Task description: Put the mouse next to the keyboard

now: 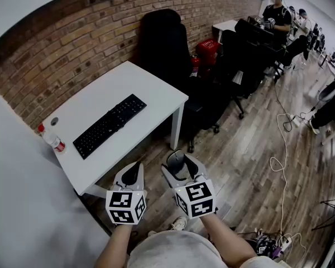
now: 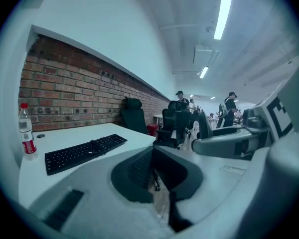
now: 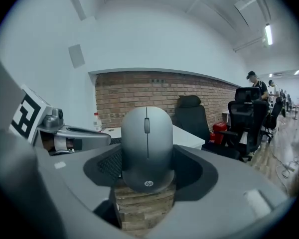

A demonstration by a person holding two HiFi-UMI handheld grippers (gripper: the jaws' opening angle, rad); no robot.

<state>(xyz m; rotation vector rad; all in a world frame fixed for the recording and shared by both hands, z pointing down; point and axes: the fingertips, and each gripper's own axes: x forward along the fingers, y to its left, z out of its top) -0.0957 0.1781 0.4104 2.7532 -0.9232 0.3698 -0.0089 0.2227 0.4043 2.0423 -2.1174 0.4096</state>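
Observation:
A grey mouse (image 1: 177, 161) (image 3: 147, 146) sits between the jaws of my right gripper (image 1: 182, 163) (image 3: 147, 169), which is shut on it and holds it in the air over the wooden floor, in front of the white table (image 1: 156, 91). On that table lies a black keyboard (image 1: 109, 125) (image 2: 84, 152), slanted, with bare tabletop on both sides. My left gripper (image 1: 134, 170) (image 2: 157, 172) hovers beside the right one at the table's near corner, jaws together with nothing in them.
A water bottle (image 1: 51, 139) (image 2: 26, 133) with a red label stands at the table's left end. Black office chairs (image 1: 162, 43) and a red crate (image 1: 207, 46) stand behind the table. A white cable (image 1: 282, 166) runs across the floor. People sit at desks (image 1: 276, 13) at the far right.

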